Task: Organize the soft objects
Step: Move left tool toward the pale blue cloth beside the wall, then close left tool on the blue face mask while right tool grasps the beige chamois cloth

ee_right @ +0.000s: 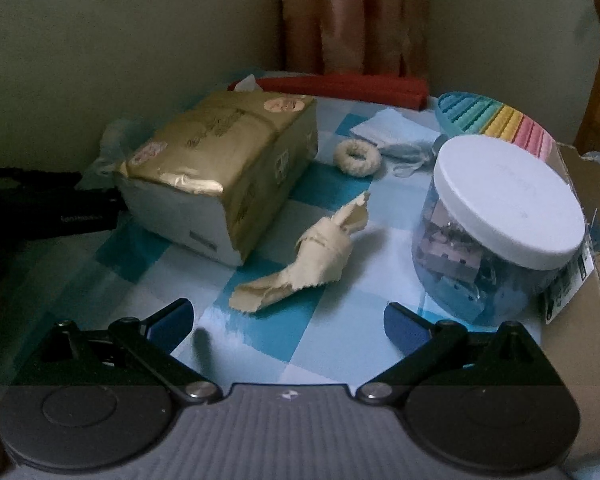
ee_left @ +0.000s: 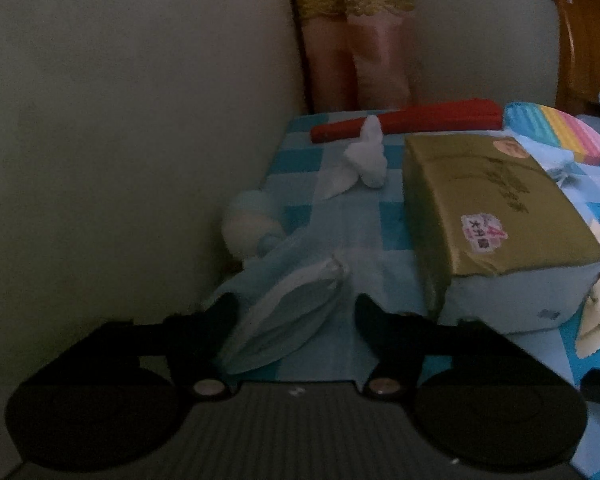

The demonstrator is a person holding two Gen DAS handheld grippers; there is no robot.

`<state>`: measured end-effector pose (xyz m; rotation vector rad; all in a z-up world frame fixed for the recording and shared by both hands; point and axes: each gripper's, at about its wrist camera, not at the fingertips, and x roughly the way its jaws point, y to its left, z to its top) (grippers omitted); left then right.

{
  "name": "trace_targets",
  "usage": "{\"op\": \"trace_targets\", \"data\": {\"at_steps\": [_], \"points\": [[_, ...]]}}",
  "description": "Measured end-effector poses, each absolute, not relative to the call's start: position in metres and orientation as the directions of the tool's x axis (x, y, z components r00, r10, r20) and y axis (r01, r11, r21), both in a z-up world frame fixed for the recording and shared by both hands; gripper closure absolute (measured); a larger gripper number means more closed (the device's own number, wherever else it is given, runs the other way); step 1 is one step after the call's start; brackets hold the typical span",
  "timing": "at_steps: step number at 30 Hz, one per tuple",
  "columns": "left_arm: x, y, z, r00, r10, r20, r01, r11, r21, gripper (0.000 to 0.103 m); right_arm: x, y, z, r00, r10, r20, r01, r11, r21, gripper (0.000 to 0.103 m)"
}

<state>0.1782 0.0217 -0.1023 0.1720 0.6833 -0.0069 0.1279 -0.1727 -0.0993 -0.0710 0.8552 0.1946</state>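
In the left wrist view my left gripper (ee_left: 298, 308) is open, its black fingers on either side of a crumpled pale blue face mask (ee_left: 284, 316) on the checked tablecloth (ee_left: 340, 232). A white crumpled tissue (ee_left: 364, 156) lies farther back, and a pale fluffy ball (ee_left: 246, 226) sits at the table's left edge. In the right wrist view my right gripper (ee_right: 288, 316) is open and empty, just short of a cream cloth (ee_right: 308, 256). A cream scrunchie (ee_right: 357, 157) and a light blue cloth (ee_right: 396, 128) lie beyond it.
A gold tissue pack (ee_left: 496, 216) (ee_right: 220, 168) stands mid-table. A clear jar with white lid (ee_right: 504, 216) stands right, beside a cardboard box (ee_right: 592, 248). A red strip (ee_right: 340, 84) and rainbow silicone pad (ee_right: 496, 120) lie at the back. Wall left, curtain behind.
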Motion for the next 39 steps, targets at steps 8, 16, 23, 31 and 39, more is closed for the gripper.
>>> {"op": "trace_targets", "data": {"at_steps": [8, 16, 23, 31, 39], "points": [[0.176, 0.03, -0.098, 0.772, 0.062, -0.632, 0.025, 0.991, 0.129, 0.071, 0.138, -0.169, -0.094, 0.675, 0.125, -0.727, -0.193, 0.981, -0.01, 0.011], [0.168, 0.03, -0.094, 0.771, 0.05, -0.635, 0.042, 0.991, 0.13, 0.077, 0.146, -0.162, -0.095, 0.672, 0.098, -0.734, -0.193, 0.98, -0.046, 0.037], [0.157, 0.029, -0.088, 0.758, 0.016, -0.652, 0.073, 0.991, 0.109, 0.078, 0.145, -0.167, -0.095, 0.673, 0.091, -0.734, -0.175, 0.984, -0.038, 0.069], [0.133, 0.025, -0.077, 0.728, -0.056, -0.683, 0.137, 0.988, 0.065, 0.071, 0.137, -0.174, -0.092, 0.66, 0.098, -0.745, -0.166, 0.986, -0.017, 0.071], [0.129, 0.02, -0.076, 0.738, -0.063, -0.672, 0.147, 0.987, 0.069, 0.031, 0.139, -0.179, -0.093, 0.667, 0.091, -0.739, -0.142, 0.99, -0.006, 0.059]]}}
